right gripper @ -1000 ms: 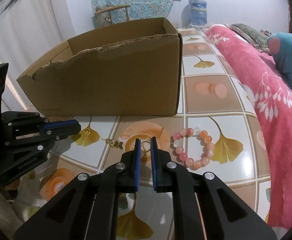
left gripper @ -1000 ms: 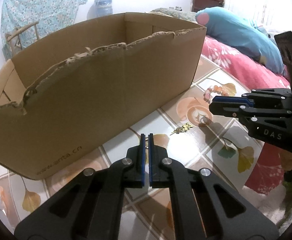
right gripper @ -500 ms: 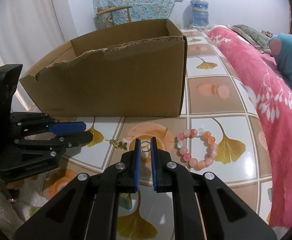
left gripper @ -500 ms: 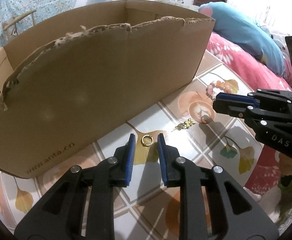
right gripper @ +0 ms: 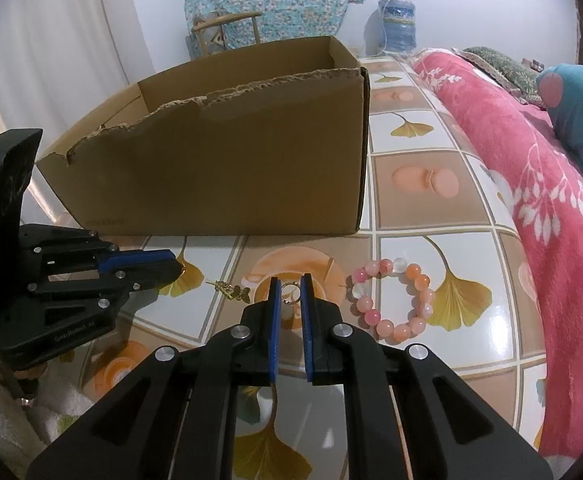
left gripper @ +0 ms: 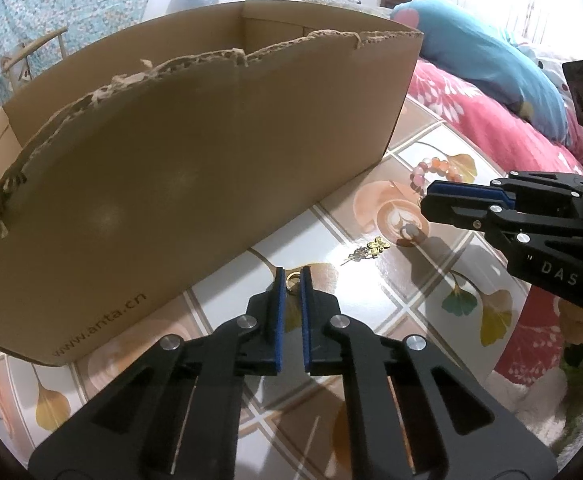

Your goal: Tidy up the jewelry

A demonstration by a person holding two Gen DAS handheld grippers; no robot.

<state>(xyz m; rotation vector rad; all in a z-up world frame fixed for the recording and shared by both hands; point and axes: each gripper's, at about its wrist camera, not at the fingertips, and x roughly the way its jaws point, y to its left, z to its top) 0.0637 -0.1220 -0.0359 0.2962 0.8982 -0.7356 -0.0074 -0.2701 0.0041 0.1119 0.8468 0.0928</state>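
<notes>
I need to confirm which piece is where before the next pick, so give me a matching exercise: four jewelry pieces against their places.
Pieces:
1. gold ring
2. silver ring
3. bead bracelet
4. butterfly pin

Places:
A. lying between the two rings
B. closest to the pink blanket
C. between the tips of the left tongs
D. just ahead of the tips of the right tongs

Pairs: 1-C, 2-D, 3-B, 4-A

The left tongs have just been closing, with the gold ring between their pads.
</notes>
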